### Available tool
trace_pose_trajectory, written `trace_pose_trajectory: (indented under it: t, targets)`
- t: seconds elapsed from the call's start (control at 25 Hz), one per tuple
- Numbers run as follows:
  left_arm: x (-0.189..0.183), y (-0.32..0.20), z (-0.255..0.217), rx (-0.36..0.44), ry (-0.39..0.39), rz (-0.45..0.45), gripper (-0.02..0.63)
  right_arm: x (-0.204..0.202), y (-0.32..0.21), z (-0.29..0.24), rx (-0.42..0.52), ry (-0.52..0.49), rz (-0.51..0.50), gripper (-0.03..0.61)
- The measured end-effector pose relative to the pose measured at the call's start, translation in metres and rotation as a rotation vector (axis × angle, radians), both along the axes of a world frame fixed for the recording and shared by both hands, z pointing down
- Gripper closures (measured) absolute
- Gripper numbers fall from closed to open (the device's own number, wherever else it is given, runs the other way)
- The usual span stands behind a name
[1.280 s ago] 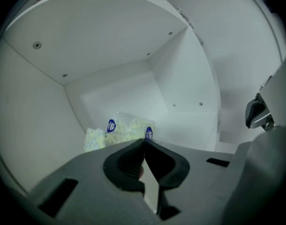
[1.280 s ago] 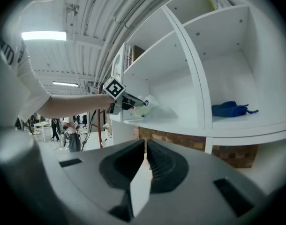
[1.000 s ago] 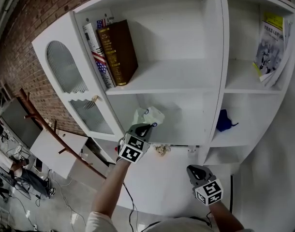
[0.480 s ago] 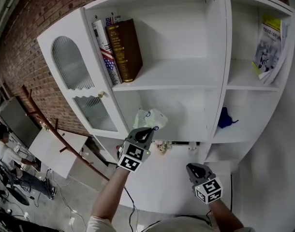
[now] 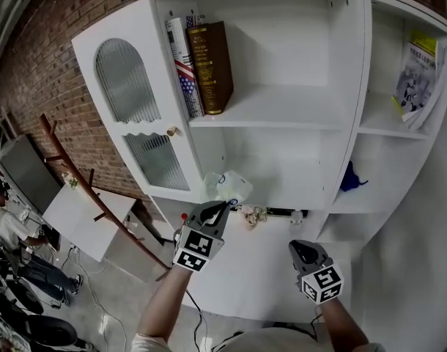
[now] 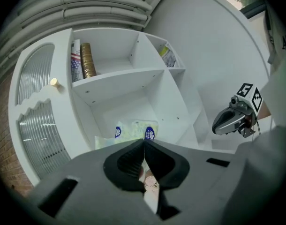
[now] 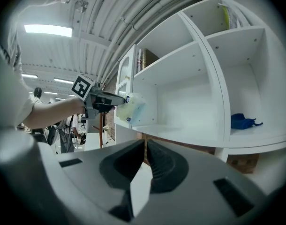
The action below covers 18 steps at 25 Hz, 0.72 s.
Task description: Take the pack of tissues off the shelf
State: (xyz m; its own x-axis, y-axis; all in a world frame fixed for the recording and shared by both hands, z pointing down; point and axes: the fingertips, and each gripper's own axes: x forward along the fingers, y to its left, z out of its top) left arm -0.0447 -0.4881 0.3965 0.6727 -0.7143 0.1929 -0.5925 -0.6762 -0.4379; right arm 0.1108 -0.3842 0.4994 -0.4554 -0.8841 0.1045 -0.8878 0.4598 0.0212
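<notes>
Just outside the shelf (image 5: 282, 114), left gripper (image 5: 224, 206) grips the tissue pack (image 5: 228, 187)

shelf unit (image 5: 282, 116) white | pack of tissues (image 5: 227, 188) pale green-white, blue round logos | thick book (image 5: 212, 64) at upper shelf's left end brown, gold lettering | thin book (image 5: 184, 70) beside it red-white stripes, starred blue patch | cloth (image 5: 349, 178) blue | wall (image 5: 40, 57) red-brown brick | left gripper (image 5: 225, 206) grey, its cube (image 5: 194, 246) black-white squares
</notes>
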Motion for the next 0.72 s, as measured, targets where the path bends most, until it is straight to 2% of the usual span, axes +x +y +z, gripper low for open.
trace_pose_trajectory:
  t: [0.24,0.52,0.72]
  targets:
    - [-0.029,0.017,0.004,0.005,0.019,-0.021,0.586,-0.015,0.005,-0.004,0.015,0.02,-0.009,0.543]
    - [-0.056,0.036,0.013,0.008,0.036,-0.031,0.586,-0.027,0.018,-0.013,0.047,0.016,0.028,0.543]
    - [-0.076,0.048,0.031,-0.034,0.066,-0.025,0.586,-0.035,0.028,-0.012,0.047,0.016,0.063,0.543]
